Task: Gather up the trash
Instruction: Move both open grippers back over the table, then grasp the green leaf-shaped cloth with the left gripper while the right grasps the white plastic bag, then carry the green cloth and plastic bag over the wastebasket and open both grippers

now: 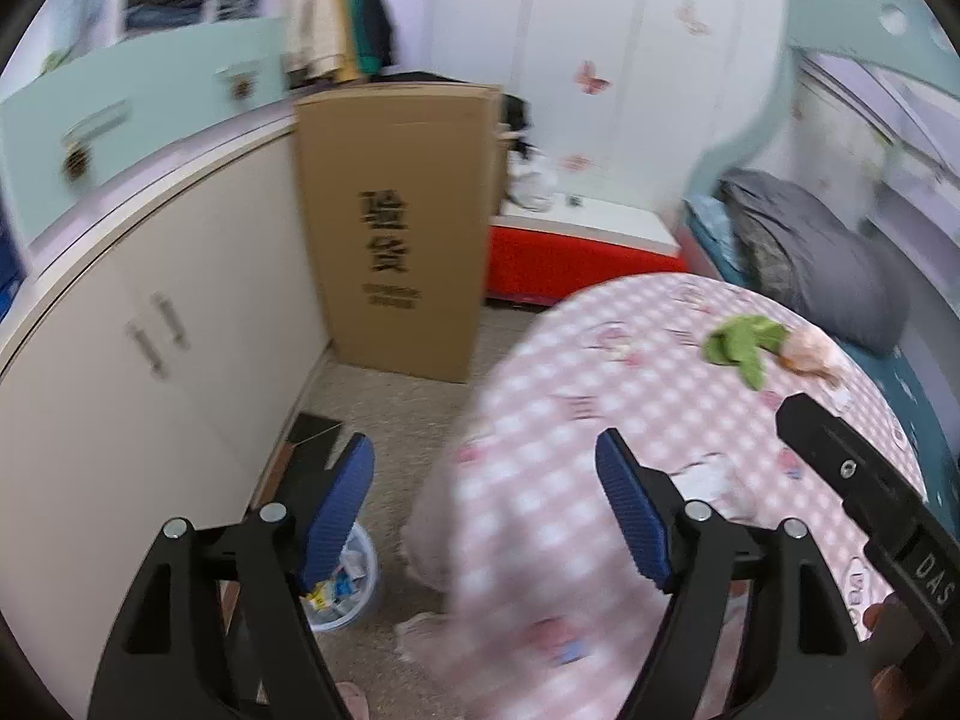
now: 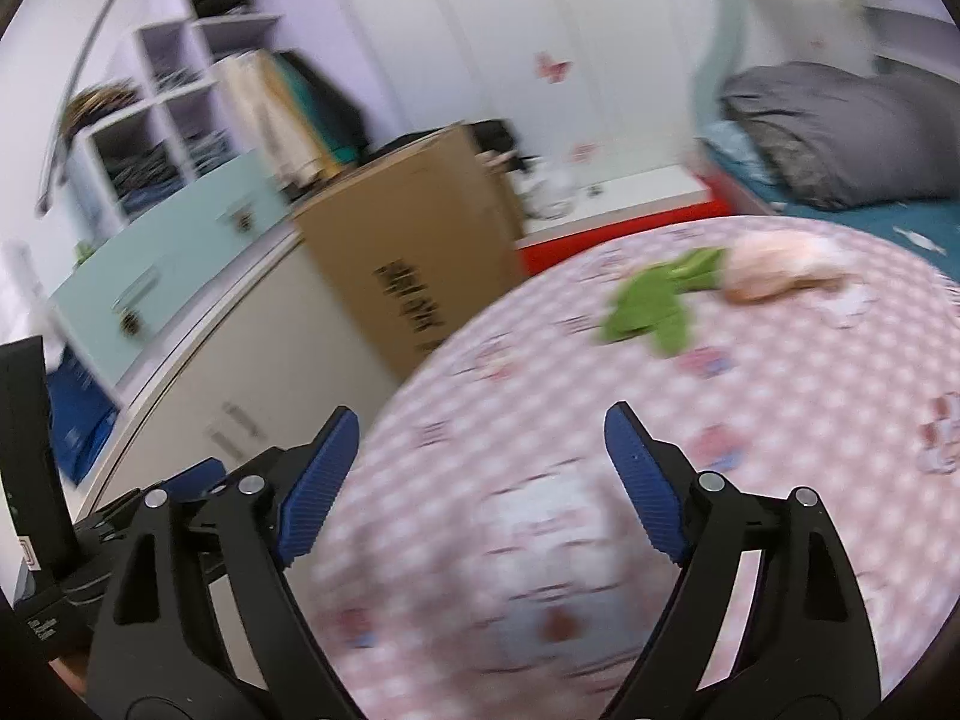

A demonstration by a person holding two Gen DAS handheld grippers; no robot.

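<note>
A round table with a pink checked cloth point(image 1: 600, 396) point(image 2: 750, 408) holds a crumpled green scrap point(image 1: 741, 345) point(image 2: 651, 300) and a crumpled pale pink scrap point(image 1: 810, 351) point(image 2: 774, 270) at its far side. A whitish piece of paper point(image 1: 708, 477) point(image 2: 552, 528) lies nearer, blurred. A small bin with trash point(image 1: 348, 582) stands on the floor left of the table. My left gripper point(image 1: 486, 510) is open and empty over the table's left edge. My right gripper point(image 2: 480, 480) is open and empty above the whitish paper; it shows in the left wrist view point(image 1: 864, 492).
A tall cardboard box point(image 1: 396, 228) point(image 2: 420, 246) leans against a white cabinet point(image 1: 150, 360) on the left. A red and white bench point(image 1: 576, 246) stands behind the table. A bed with a grey quilt point(image 1: 816, 258) point(image 2: 840, 132) lies to the right.
</note>
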